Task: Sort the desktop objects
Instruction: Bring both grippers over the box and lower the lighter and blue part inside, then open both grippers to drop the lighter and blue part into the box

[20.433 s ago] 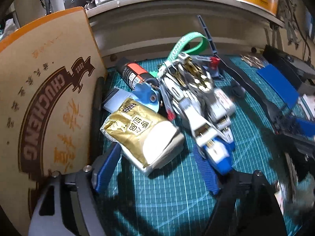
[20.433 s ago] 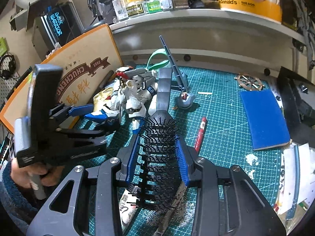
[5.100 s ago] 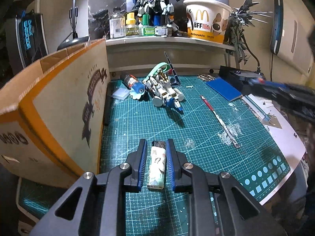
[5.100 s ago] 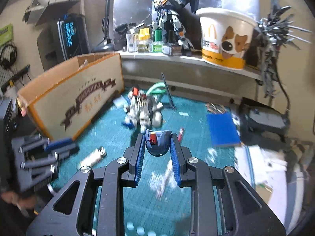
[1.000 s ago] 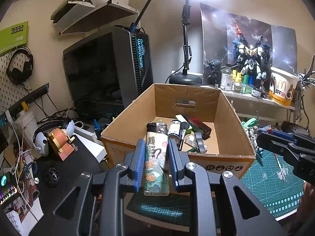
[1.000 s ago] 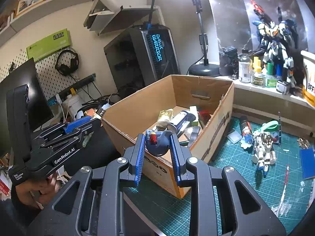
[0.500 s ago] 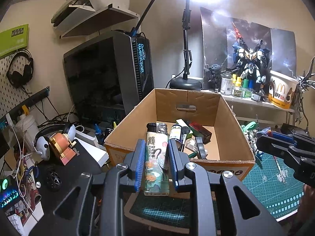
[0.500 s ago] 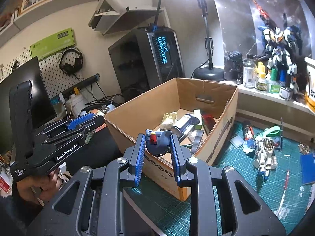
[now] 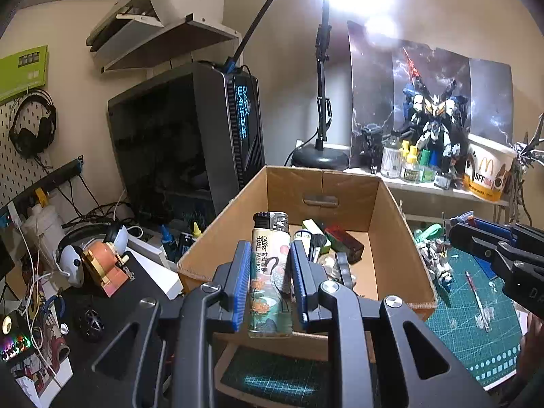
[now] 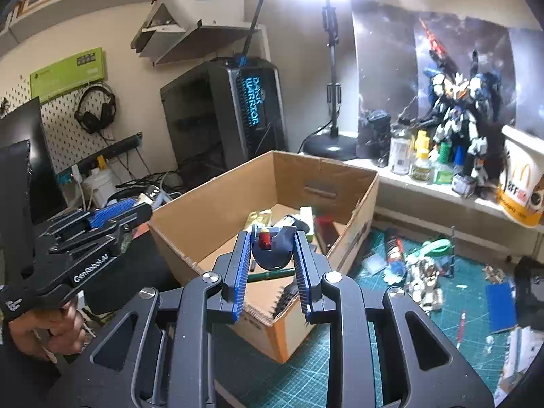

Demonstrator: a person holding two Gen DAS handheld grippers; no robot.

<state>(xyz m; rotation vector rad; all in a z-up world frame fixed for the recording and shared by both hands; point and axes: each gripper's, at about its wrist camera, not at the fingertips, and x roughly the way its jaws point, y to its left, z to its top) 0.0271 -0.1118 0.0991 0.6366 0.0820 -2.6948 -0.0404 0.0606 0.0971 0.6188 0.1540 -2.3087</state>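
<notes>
My left gripper is shut on a printed lighter, held upright over the near rim of an open cardboard box. My right gripper is shut on a small dark blue model part with a red tip, held above the box near its front corner. The box holds several sorted items, among them a gold packet and a can. The left gripper also shows in the right wrist view; the right gripper shows in the left wrist view.
A white and blue model robot, a red-capped tube, a blue pad and a red pen lie on the green cutting mat right of the box. A PC tower stands behind. A shelf with bottles runs at back right.
Both grippers have moved closer to the box, still holding the lighter and the model part. The right gripper has come up over the box's front corner.
</notes>
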